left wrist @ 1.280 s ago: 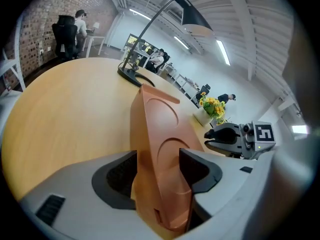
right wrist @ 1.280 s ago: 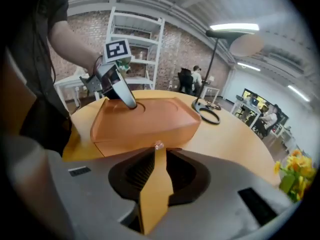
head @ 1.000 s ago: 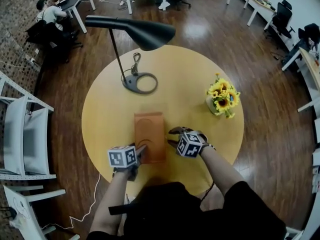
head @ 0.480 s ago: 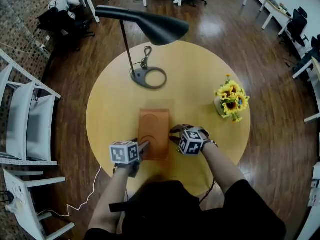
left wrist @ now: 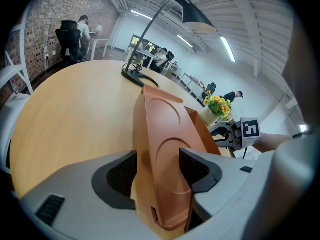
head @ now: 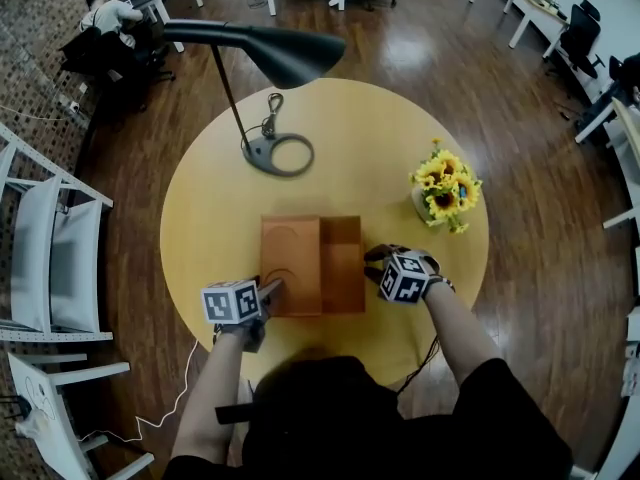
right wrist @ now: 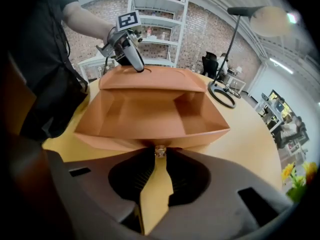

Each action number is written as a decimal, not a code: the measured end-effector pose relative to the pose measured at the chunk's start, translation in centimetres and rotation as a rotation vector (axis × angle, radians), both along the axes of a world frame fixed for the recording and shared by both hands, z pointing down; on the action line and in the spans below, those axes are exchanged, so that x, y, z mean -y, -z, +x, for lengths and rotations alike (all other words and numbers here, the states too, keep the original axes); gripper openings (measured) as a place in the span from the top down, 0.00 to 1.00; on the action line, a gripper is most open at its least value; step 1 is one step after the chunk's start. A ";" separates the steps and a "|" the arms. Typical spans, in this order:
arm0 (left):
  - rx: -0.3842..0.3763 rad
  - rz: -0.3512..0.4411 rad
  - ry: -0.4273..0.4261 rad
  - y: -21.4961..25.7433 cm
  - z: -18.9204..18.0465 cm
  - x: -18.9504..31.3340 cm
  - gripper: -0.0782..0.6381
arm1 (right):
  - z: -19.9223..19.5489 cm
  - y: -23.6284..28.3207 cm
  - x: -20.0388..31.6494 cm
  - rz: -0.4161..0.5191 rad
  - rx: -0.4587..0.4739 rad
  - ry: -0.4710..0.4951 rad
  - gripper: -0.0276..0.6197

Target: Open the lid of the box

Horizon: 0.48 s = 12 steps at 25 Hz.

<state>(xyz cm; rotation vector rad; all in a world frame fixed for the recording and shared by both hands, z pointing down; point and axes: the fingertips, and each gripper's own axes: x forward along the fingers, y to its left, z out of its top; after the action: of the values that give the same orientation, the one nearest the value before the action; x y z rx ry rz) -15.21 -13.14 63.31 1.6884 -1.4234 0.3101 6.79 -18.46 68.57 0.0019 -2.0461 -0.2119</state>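
Readable print: black-and-white square markers on the claw cubes. Left claw is clamped on the near end of the box, on its embossed half. The box sits mid-bench, opened out, cavity half on the right. Right claw is narrow, tips pinching the small metal clasp on the cavity rim.

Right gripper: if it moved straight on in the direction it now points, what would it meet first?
The box: its open half's near wall stands right at the jaws of the right gripper, which are shut on a small metal clasp there.
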 end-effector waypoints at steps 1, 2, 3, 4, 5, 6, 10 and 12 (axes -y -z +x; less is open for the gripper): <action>-0.002 0.005 -0.003 0.2 0.1 0.1 0.53 | 0.8 -0.3 0.0 -0.003 -0.011 -0.003 0.84; -0.002 0.009 -0.005 0.5 0.3 0.2 0.53 | 1.3 -0.4 0.1 -0.002 -0.014 -0.003 0.84; -0.003 0.010 -0.005 0.5 0.3 0.3 0.53 | 1.7 -0.4 0.2 0.000 -0.012 -0.012 0.84; -0.006 0.010 -0.003 0.6 0.3 0.3 0.53 | 2.0 -0.4 0.3 -0.001 -0.006 -0.029 0.84; -0.009 0.009 0.000 0.6 0.3 0.2 0.53 | 2.0 -0.2 0.3 -0.001 -0.001 -0.039 0.84; -0.011 0.009 0.004 0.5 0.3 0.2 0.53 | 1.8 0.1 0.4 0.003 0.001 -0.040 0.84; -0.016 0.015 0.016 0.4 0.2 0.3 0.53 | 1.6 0.1 0.6 0.021 -0.013 -0.044 0.84; -0.017 0.015 0.018 0.4 0.2 0.2 0.53 | 1.7 0.2 0.6 0.032 -0.011 -0.054 0.83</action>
<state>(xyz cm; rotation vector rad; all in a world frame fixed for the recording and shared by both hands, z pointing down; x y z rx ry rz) -14.97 -13.37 62.93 1.6853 -1.4316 0.2750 8.44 -19.05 68.36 0.0750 -2.0291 -0.2101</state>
